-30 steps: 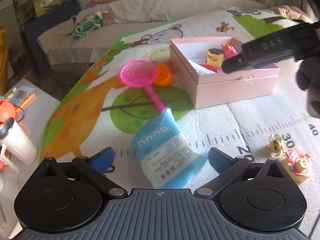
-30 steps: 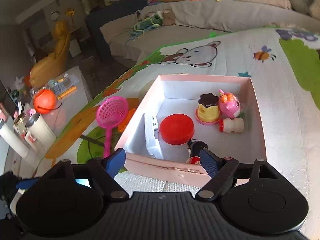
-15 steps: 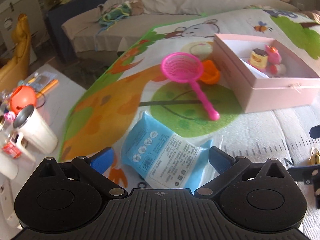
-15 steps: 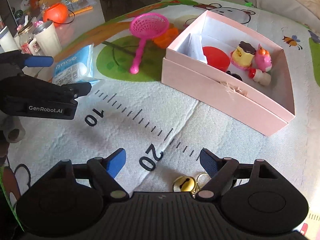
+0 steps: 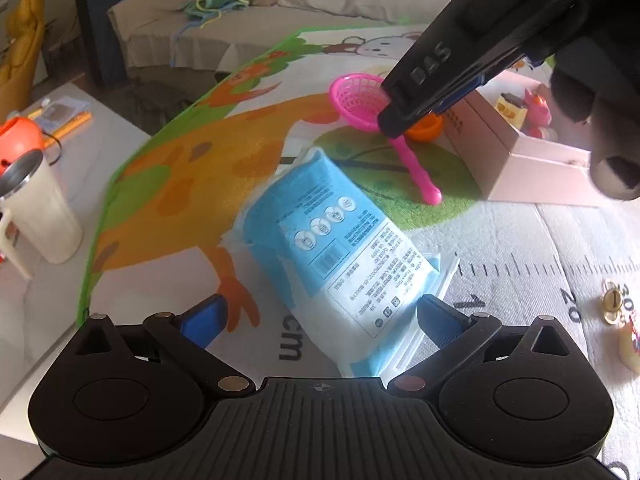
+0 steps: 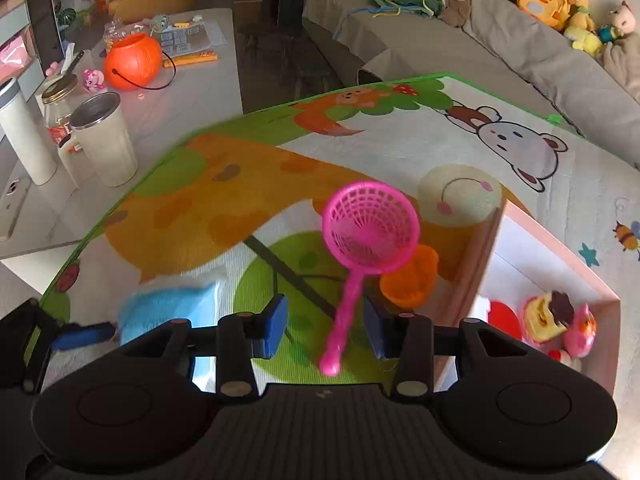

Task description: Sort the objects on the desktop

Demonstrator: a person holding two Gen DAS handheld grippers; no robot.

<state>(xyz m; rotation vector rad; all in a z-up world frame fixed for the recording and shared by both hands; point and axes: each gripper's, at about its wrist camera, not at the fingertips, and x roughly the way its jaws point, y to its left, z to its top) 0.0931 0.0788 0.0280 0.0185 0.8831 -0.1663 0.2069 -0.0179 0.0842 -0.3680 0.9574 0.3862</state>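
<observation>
A blue and white tissue pack [image 5: 340,256] lies on the play mat, its near end between the open jaws of my left gripper [image 5: 320,320]. A pink toy strainer [image 6: 368,240] lies beyond it beside an orange cup [image 6: 408,280]. My right gripper [image 6: 326,326] is open, its jaws on either side of the strainer's handle without touching it. The right gripper also shows from the side in the left wrist view [image 5: 460,76]. The pink box [image 6: 472,264] at the right holds a red lid [image 6: 502,318] and small toys [image 6: 556,316].
Gold bells [image 5: 612,300] and a small toy lie on the mat at the right. A side table [image 6: 192,92] at the left carries a steel tumbler [image 6: 106,144], an orange pumpkin bucket [image 6: 132,60] and bottles. A sofa [image 6: 500,40] with plush toys runs along the back.
My right gripper swung from the bells over to the pink strainer and its jaws narrowed around the handle. My left gripper moved forward over the tissue pack.
</observation>
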